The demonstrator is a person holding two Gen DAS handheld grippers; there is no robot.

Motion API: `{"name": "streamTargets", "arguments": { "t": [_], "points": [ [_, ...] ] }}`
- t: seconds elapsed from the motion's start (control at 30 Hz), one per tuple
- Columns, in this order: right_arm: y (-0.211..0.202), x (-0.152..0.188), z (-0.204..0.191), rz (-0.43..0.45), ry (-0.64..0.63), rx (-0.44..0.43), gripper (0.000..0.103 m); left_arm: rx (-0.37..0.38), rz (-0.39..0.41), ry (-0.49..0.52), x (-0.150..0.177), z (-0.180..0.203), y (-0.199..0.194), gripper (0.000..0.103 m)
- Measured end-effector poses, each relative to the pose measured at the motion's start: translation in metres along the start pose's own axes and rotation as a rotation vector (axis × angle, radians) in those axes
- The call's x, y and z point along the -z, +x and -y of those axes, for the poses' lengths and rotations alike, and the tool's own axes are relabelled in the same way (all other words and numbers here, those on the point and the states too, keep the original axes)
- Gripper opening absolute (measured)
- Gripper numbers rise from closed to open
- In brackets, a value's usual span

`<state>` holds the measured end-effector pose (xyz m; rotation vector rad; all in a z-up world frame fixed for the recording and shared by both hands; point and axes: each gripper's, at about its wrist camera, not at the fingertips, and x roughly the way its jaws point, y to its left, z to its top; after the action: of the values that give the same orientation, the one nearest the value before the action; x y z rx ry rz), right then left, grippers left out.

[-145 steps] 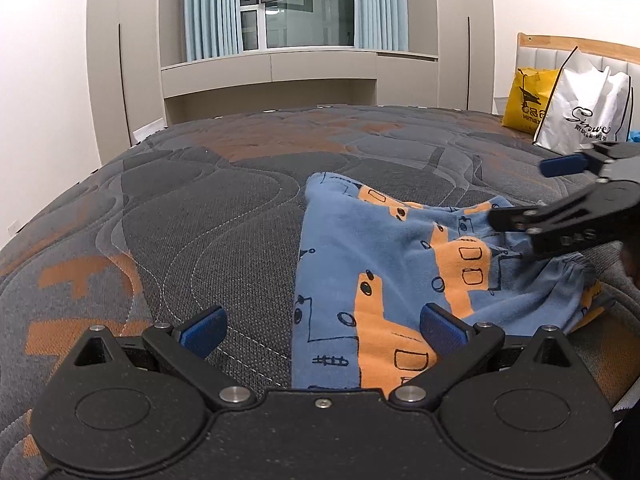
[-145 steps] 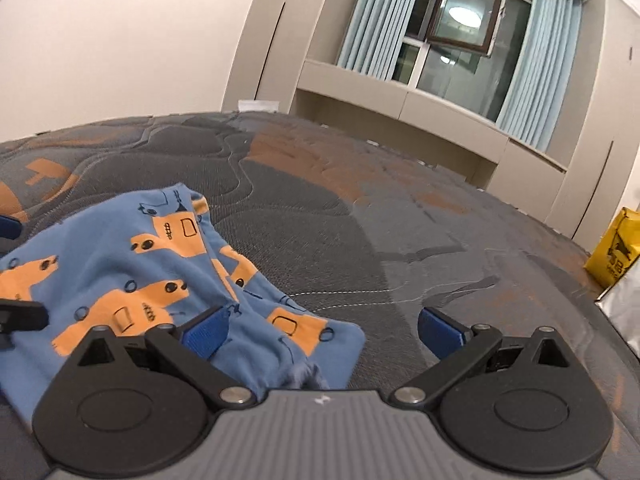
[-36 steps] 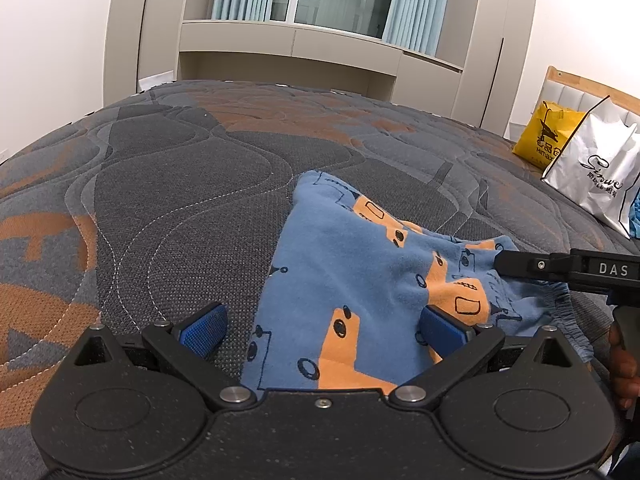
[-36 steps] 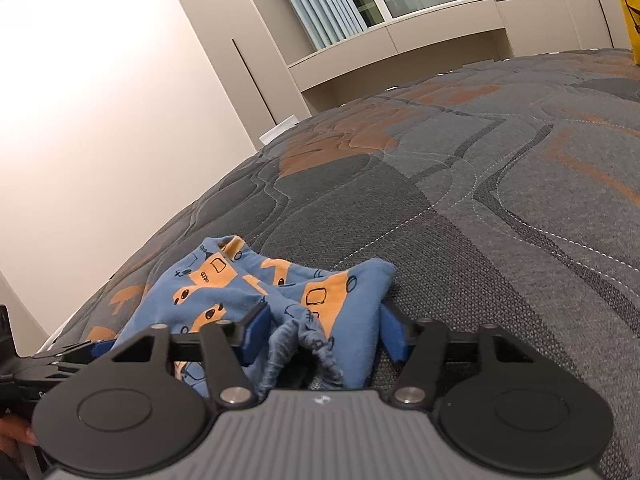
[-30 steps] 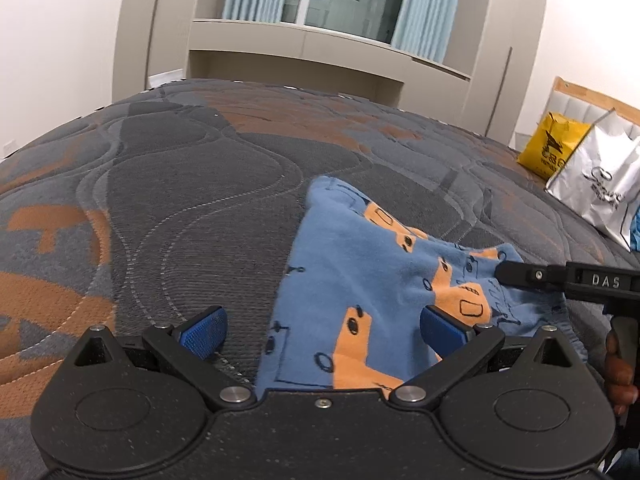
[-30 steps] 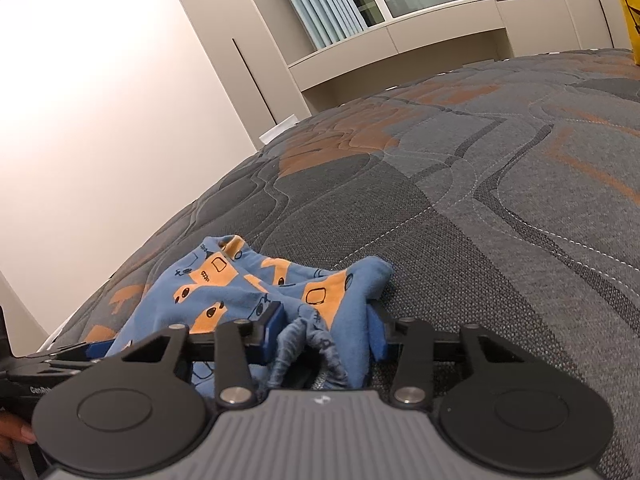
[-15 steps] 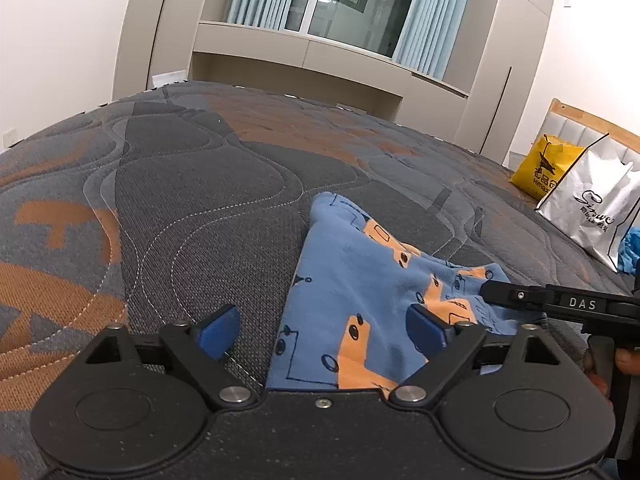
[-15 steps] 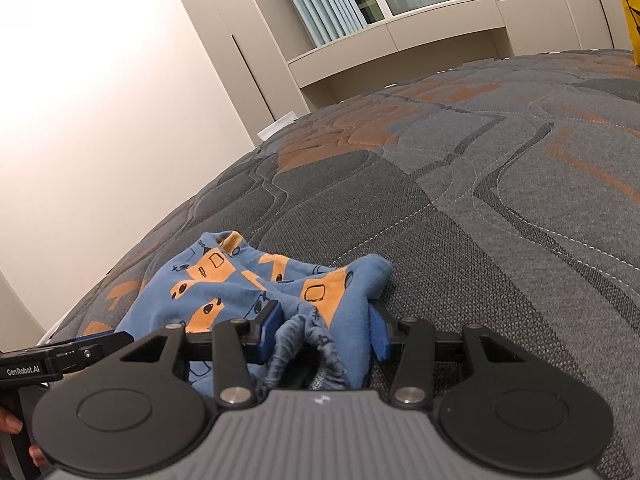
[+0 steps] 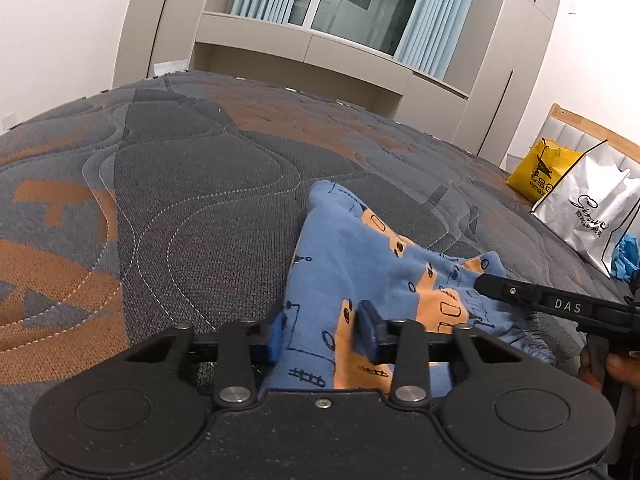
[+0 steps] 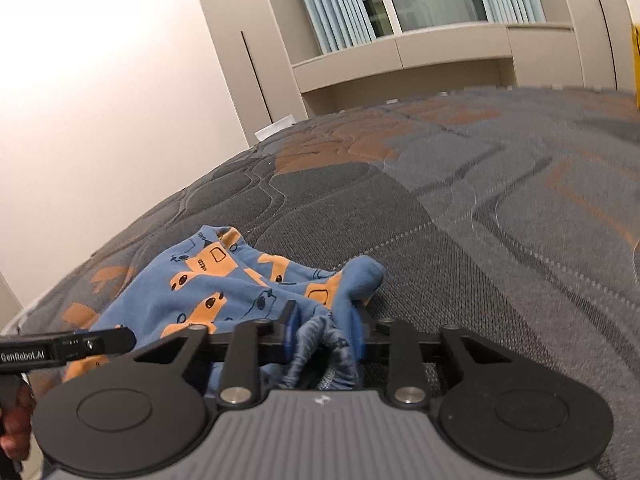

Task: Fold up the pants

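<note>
Small blue pants (image 9: 360, 256) with an orange print lie on the grey and orange quilted bed (image 9: 180, 208). My left gripper (image 9: 322, 334) is shut on the near edge of the pants. My right gripper (image 10: 324, 338) is shut on the bunched waistband end of the pants (image 10: 224, 292). The right gripper's finger also shows in the left wrist view (image 9: 520, 294), at the right edge of the cloth. The left gripper's finger also shows in the right wrist view (image 10: 80, 346), at the left.
A yellow bag (image 9: 540, 170) and a white shopping bag (image 9: 592, 216) stand at the headboard on the right. Cabinets and a curtained window (image 9: 352, 12) are beyond the bed's far edge. A wall (image 10: 100, 120) runs along the left.
My left gripper has closed from open onto the near edge of the pants. My right gripper stays shut on the waistband and has lifted and tilted a little.
</note>
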<state>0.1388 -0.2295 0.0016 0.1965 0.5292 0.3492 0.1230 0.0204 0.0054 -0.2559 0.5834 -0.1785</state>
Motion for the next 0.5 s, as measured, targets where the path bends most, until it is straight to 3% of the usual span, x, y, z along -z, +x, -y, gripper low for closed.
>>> {"name": "streamTargets", "arguments": {
  "t": [0.17, 0.5],
  "points": [
    [-0.005, 0.000, -0.009, 0.029, -0.020, 0.023, 0.016, 0.017, 0.027, -0.019, -0.005, 0.000, -0.006, 0.021],
    [-0.016, -0.014, -0.026, 0.091, -0.093, 0.039, 0.013, 0.018, 0.111, 0.068, -0.027, 0.018, -0.009, 0.018]
  ]
}}
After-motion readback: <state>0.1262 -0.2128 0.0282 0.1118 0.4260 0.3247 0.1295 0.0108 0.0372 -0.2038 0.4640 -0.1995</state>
